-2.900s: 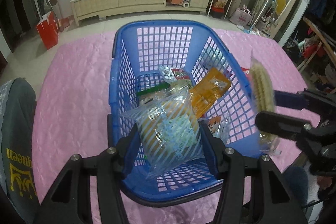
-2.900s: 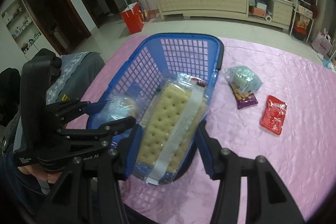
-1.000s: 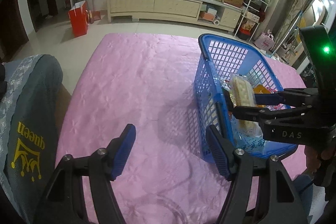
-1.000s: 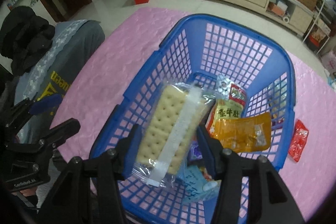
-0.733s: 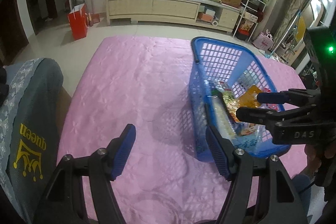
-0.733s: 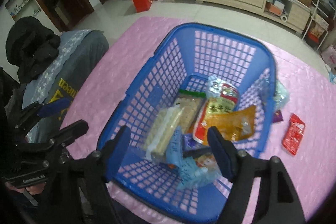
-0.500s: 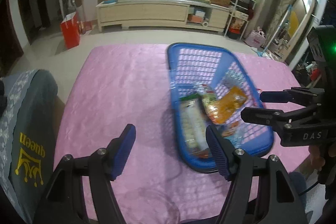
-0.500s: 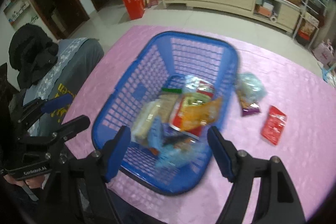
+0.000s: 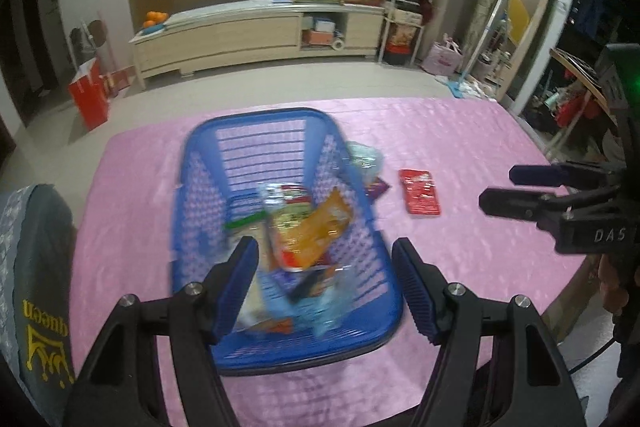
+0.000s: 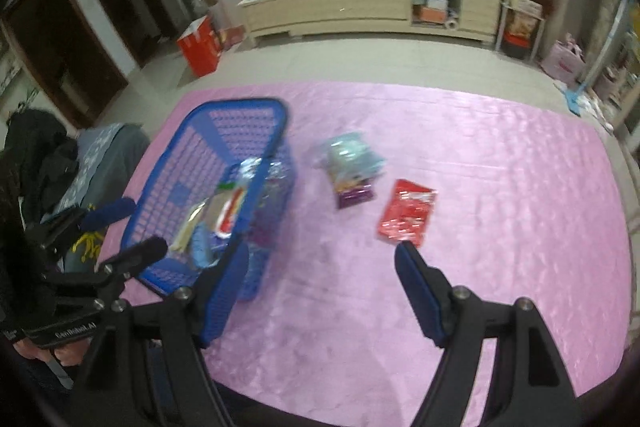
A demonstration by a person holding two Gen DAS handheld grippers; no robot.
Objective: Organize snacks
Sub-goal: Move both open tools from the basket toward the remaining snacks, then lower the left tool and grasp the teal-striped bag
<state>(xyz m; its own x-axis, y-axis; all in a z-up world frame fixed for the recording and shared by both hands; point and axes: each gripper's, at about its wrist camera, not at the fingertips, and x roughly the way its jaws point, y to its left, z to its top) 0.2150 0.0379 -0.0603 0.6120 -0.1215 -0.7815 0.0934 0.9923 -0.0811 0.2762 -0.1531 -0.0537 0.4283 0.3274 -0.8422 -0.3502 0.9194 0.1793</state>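
Observation:
A blue plastic basket (image 9: 200,187) stands on the pink tablecloth and holds several snack packets, among them an orange one (image 9: 320,227). It also shows in the right wrist view (image 10: 168,187). A red packet (image 10: 406,217) and a pale green bag over a purple packet (image 10: 350,163) lie on the cloth right of the basket. My left gripper (image 9: 324,287) is open and empty above the basket's near end. My right gripper (image 10: 320,291) is open and empty over bare cloth, right of the basket.
The pink table (image 10: 500,167) ends at a near edge. A person in a grey top (image 9: 36,267) sits at the left. A long low cabinet (image 9: 256,31) and a red bag (image 9: 90,95) stand across the room.
My right gripper let go of the cracker packet into the basket and swung right toward the loose packets. My left gripper swung from bare cloth back over the basket.

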